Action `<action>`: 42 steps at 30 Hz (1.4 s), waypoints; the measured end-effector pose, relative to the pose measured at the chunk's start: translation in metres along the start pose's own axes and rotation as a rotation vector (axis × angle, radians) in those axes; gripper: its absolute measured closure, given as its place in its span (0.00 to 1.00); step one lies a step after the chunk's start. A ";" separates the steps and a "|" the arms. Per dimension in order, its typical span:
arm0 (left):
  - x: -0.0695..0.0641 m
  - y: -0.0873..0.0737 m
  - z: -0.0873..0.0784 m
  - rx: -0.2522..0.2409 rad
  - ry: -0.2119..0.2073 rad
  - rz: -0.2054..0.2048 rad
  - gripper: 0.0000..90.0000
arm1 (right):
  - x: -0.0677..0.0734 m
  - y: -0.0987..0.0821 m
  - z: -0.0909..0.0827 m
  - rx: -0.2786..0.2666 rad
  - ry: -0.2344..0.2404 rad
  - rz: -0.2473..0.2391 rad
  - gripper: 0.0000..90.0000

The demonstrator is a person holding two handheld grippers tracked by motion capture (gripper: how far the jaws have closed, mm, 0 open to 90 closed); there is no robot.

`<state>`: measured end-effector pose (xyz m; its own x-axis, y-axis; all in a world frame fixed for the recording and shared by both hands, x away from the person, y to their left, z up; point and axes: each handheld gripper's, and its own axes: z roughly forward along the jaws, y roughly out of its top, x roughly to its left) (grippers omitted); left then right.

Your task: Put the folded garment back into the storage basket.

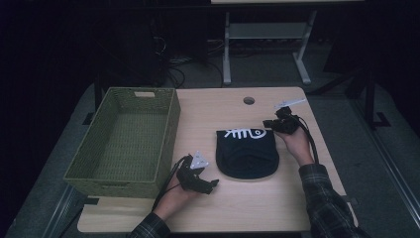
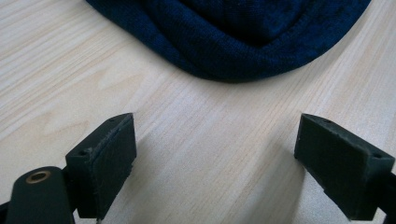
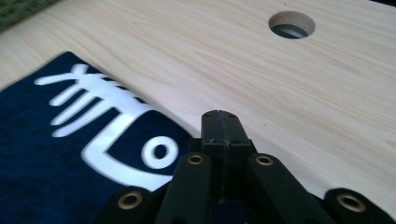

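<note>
With the folded garment (image 1: 247, 153) lying flat mid-table, right gripper (image 3: 219, 122) jaws shut at its 1 o'clock corner, apparently pinching nothing, and left gripper (image 2: 215, 154) gaping empty at 7 o'clock, any lift risked unfolding the fabric short of the basket (image 1: 163, 148).

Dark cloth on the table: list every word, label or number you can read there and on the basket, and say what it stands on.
No readable words or numbers.
Cloth: a white fish-skeleton drawing, not letters.
Basket: a pale tag on the far rim, too small to read.
</note>
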<state>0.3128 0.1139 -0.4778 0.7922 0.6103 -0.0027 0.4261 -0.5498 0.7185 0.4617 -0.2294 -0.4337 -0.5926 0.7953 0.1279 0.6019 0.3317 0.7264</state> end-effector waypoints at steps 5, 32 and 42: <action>0.000 0.000 0.000 -0.001 0.000 -0.001 0.13 | -0.005 0.001 0.009 0.010 -0.018 -0.008 1.00; 0.000 0.000 0.000 0.000 -0.001 0.001 0.13 | -0.020 -0.031 0.008 0.093 0.045 0.026 1.00; 0.000 0.000 0.000 0.000 -0.002 0.001 0.13 | -0.015 -0.043 -0.004 0.095 0.064 0.002 1.00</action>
<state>0.3129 0.1141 -0.4778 0.7931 0.6090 -0.0034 0.4256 -0.5502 0.7184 0.4426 -0.2580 -0.4643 -0.6223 0.7631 0.1744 0.6497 0.3792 0.6589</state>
